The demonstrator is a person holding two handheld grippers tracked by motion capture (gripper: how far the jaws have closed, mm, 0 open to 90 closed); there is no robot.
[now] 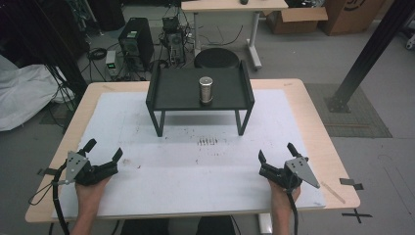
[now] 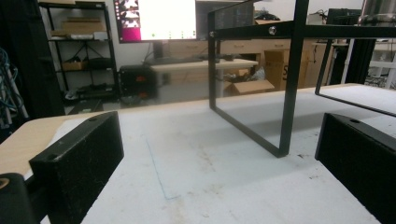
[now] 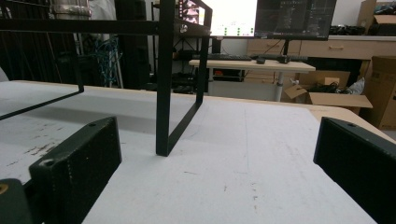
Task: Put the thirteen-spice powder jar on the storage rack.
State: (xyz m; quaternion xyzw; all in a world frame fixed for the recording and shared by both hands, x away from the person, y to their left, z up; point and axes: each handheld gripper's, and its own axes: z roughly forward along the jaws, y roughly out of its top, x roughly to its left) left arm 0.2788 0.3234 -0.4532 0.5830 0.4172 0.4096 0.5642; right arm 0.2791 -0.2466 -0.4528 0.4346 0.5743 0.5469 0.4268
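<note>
A metal cylinder [image 1: 206,90] stands upright on a black raised tray stand [image 1: 176,90] at the far middle of the table. My left gripper [image 1: 103,150] rests near the front left of the white mat, open, nothing between its jaws. My right gripper [image 1: 277,152] sits near the front right, open and empty too. In the left gripper view the stand's leg [image 2: 289,93] rises ahead, with the cylinder's base [image 2: 378,11] at top right. In the right gripper view the stand's other leg [image 3: 164,84] is ahead and the cylinder [image 3: 70,8] at top left.
A white mat [image 1: 205,161] covers the wooden table [image 1: 313,112]. Dark scuff marks [image 1: 207,141] lie in front of the stand. Behind the table are a round black stool [image 1: 216,58], a computer tower [image 1: 135,41], cables and cardboard boxes [image 1: 296,19].
</note>
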